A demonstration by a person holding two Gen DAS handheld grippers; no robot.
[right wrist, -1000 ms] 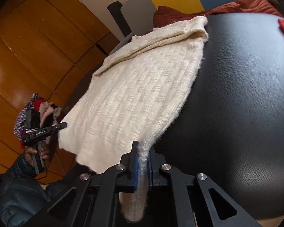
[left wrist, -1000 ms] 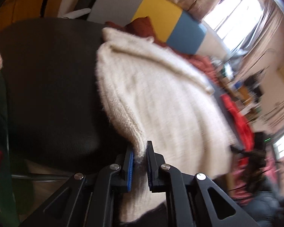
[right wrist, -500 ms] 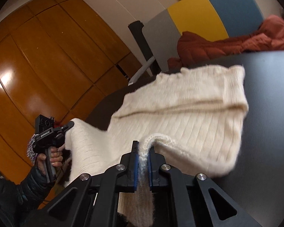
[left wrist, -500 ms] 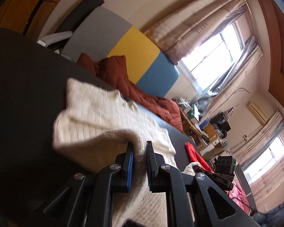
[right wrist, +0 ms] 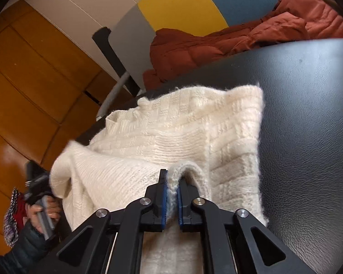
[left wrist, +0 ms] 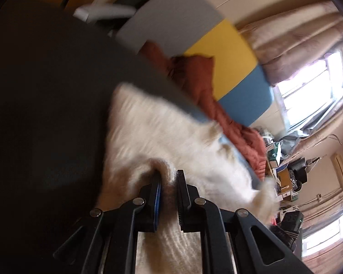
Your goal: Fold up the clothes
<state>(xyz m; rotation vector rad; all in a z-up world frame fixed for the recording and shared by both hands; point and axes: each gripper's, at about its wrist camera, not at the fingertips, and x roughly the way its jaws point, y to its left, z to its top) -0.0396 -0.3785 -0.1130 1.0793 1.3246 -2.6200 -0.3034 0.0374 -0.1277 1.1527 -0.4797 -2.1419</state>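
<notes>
A cream knitted sweater (right wrist: 189, 134) lies on a black leather table (right wrist: 308, 114), its near half lifted and doubled over the far half. My right gripper (right wrist: 171, 182) is shut on the sweater's near edge, held just above the lower layer. My left gripper (left wrist: 168, 178) is shut on the other corner of the same edge; the sweater (left wrist: 162, 137) is blurred in the left wrist view. The left gripper also shows in the right wrist view (right wrist: 37, 182), in a hand at the sweater's left end.
A rust-red quilted jacket (right wrist: 240, 38) lies at the table's far edge, against a grey, yellow and blue chair back (right wrist: 183, 6). Wooden panels (right wrist: 34, 80) are at the left. A cluttered desk (left wrist: 283, 171) and window (left wrist: 308, 86) are at the right of the left wrist view.
Both grippers have carried the sweater's near edge up and forward over the far half, so the fold is further along. Both stay shut on the fabric.
</notes>
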